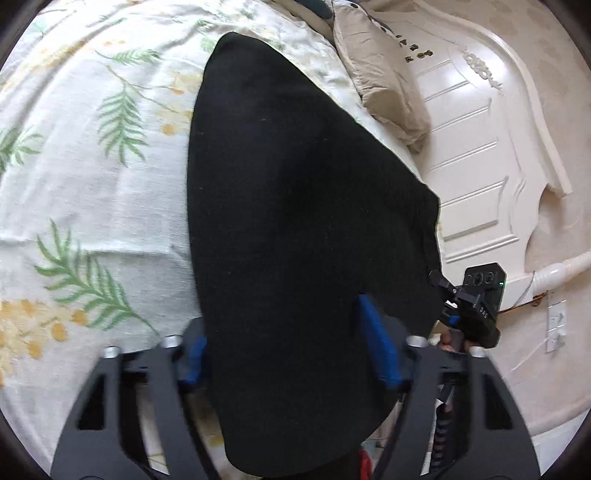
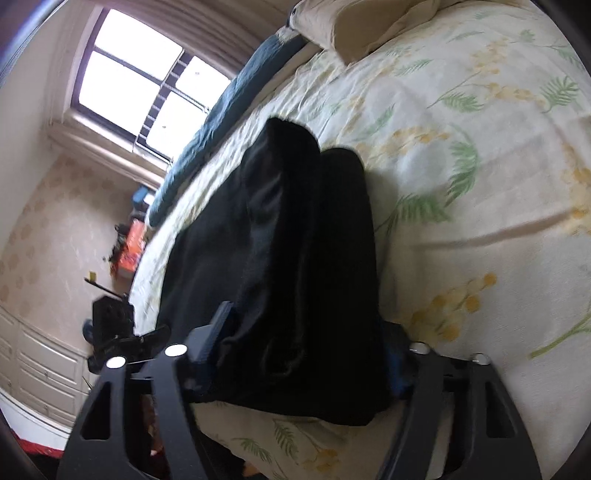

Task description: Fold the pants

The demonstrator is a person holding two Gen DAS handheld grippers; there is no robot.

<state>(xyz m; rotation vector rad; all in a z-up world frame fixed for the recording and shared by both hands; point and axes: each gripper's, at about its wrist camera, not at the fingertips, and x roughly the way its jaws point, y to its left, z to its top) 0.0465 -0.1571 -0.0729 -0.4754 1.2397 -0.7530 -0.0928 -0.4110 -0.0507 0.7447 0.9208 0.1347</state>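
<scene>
Both grippers, left gripper [image 1: 284,354] and right gripper [image 2: 306,350], half-closed around black pants [image 1: 295,203], apparently gripping thick near edge; risk: bulky layers slipping out unevenly.

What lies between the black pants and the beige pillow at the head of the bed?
Only bare floral bedsheet lies between the black pants and the beige pillow; the right wrist view shows it best.
</scene>
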